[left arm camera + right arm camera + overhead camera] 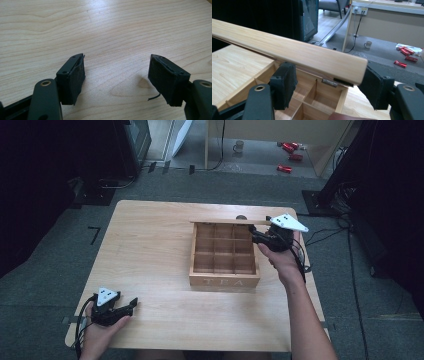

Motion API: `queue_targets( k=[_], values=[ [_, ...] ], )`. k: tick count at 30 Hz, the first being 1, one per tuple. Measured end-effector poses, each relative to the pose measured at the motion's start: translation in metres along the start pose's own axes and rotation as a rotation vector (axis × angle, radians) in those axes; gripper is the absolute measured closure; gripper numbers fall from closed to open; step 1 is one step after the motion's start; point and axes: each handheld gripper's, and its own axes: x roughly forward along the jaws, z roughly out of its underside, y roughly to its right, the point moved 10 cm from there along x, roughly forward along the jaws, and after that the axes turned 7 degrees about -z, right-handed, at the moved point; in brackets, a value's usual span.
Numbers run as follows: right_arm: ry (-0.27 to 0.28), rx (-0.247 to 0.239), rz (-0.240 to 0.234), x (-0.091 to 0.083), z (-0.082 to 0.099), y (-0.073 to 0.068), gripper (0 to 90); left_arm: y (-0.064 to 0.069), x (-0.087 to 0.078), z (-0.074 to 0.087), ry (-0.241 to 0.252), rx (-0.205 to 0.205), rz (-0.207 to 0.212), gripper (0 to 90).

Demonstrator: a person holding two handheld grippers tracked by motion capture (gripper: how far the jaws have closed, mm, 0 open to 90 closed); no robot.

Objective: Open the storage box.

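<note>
1. Far left, we see the left gripper [131, 305] resting at the near left corner of the pale wooden table [150, 270], well apart from the work. In the left gripper view its jaws stand spread over bare wood, with nothing between them.
2. At the middle sits the light wooden tea box with nine square compartments [224, 255], right of the table's centre. All the compartments we can see hold nothing.
3. The box's flat wooden hinged lid [287, 50] stands raised along the far edge, so we judge the box open, or nearly so. Whether the lid goes up or down next, we cannot tell.
4. At the right, the right gripper [253, 237] is at the lid's right end. In the right gripper view the jaws straddle that end; the right pad seems to touch it, but a firm pinch we cannot tell.
5. Writing: "TEA" is on the box's front wall. We read nothing else.
</note>
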Motion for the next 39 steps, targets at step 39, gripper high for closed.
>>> queue_targets(
  k=[39],
  values=[
    [0.063, 0.021, -0.019, 0.042, -0.038, 0.030, 37.8, 0.001, 0.001, 0.000, -0.003, 0.013, -0.011, 29.5]
  ],
)
